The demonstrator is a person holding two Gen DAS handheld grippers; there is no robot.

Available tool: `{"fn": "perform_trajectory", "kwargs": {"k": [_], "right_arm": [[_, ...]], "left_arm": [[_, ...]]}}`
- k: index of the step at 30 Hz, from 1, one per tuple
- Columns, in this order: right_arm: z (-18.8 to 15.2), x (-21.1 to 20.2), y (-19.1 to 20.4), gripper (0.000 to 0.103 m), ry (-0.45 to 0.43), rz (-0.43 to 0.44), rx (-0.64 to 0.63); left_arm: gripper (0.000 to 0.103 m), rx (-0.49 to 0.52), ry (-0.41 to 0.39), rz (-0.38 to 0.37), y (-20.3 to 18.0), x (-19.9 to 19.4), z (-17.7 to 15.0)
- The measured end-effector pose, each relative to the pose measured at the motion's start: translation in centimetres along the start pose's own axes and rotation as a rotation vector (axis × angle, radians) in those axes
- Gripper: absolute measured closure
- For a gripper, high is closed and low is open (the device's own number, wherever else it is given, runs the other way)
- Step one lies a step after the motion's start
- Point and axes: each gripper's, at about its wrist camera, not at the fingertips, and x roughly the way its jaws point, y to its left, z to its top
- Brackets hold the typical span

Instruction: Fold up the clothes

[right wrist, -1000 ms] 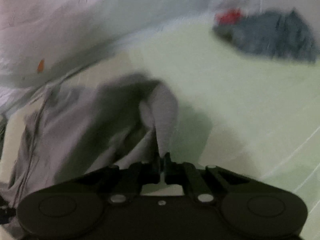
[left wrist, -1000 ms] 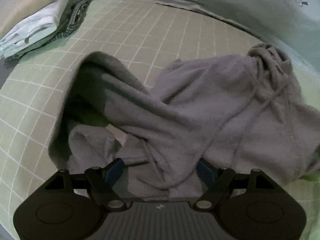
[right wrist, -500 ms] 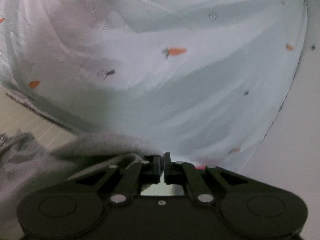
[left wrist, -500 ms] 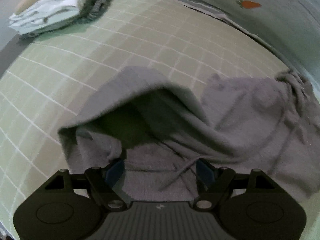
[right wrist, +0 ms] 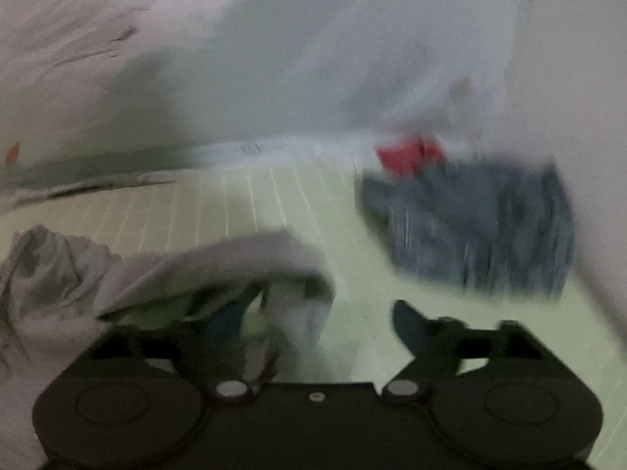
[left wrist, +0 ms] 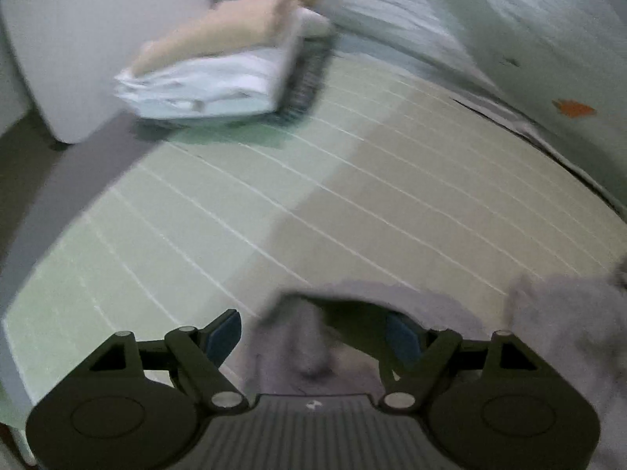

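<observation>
While both views are blurred, the left claw (left wrist: 313, 333) stands wide over the grey garment (left wrist: 556, 325). The right claw (right wrist: 325, 321) gapes wide too, cloth draped on its left finger. Folded clothes (left wrist: 219, 78) lie far left on the bed (left wrist: 352, 196).

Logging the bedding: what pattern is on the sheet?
Pale green sheet with a thin white grid; clearest in the left wrist view.

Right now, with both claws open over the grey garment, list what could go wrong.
1. The grey garment lies bunched, and a flap drapes over the right claw, so it may snag as the claw moves off.
2. Cloth sits between the open fingers of the left claw; closing blindly could pinch several layers.
3. The blue pile lies close by; a sweep could drag it.
</observation>
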Motion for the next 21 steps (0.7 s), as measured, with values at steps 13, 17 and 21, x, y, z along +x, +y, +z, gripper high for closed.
{"fn": "perform_trajectory", "kwargs": {"k": [13, 17, 21], "right_arm": [[-5.4, 5.1, 1.0, 0.005, 0.114, 0.058, 0.101], [-5.4, 6.1, 1.7, 0.027, 0.105, 0.061, 0.08], [-5.0, 6.0, 1.4, 0.098, 0.066, 0.064, 0.063]], "left_arm": [[0.02, 0.187, 0.161, -0.212, -7.8, 0.1, -4.6], [0.019, 0.243, 0.159, -0.225, -8.9, -0.5, -4.8], [0.019, 0.271, 0.165, -0.222, -9.5, -0.5, -5.0]]}}
